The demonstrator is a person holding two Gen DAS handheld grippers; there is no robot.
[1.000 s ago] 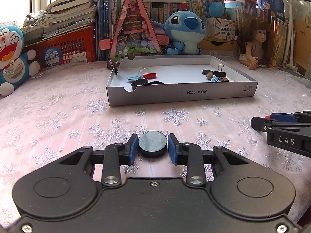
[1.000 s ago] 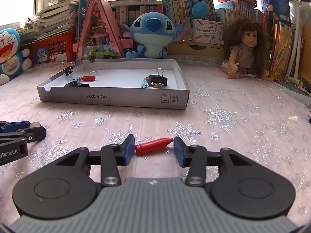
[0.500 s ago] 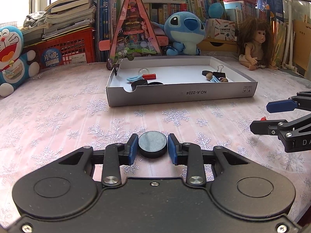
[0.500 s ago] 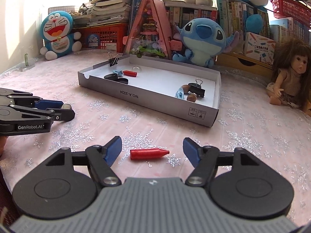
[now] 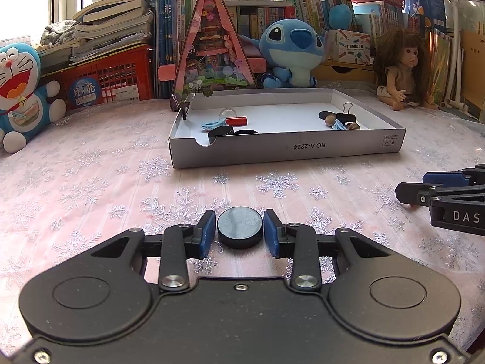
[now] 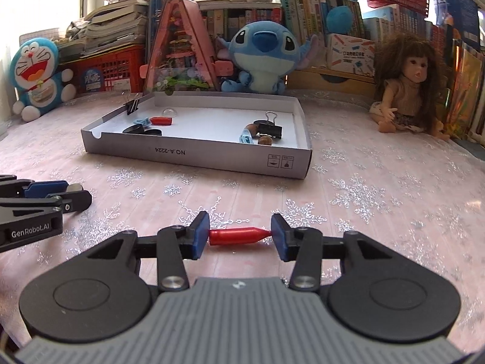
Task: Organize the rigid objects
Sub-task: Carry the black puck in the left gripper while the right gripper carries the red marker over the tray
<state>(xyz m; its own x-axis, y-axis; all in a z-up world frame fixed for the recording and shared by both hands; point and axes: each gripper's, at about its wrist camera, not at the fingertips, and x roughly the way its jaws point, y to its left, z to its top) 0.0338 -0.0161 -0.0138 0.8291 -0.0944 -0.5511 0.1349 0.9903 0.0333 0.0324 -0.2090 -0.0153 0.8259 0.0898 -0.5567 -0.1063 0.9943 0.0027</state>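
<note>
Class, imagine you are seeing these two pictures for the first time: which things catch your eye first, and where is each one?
Nearest in each view sits a gripper with something between its blue pads: the left gripper around a black disc, the right gripper pinching a red crayon-shaped piece end to end. Beyond them on the snowflake tablecloth lies a shallow white box with small items, and a blue plush toy sits behind it.

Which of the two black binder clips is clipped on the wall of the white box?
The binder clip at the box's far left corner: it stands clamped on the left wall. The other binder clip lies loose on the box floor near the right side.
</note>
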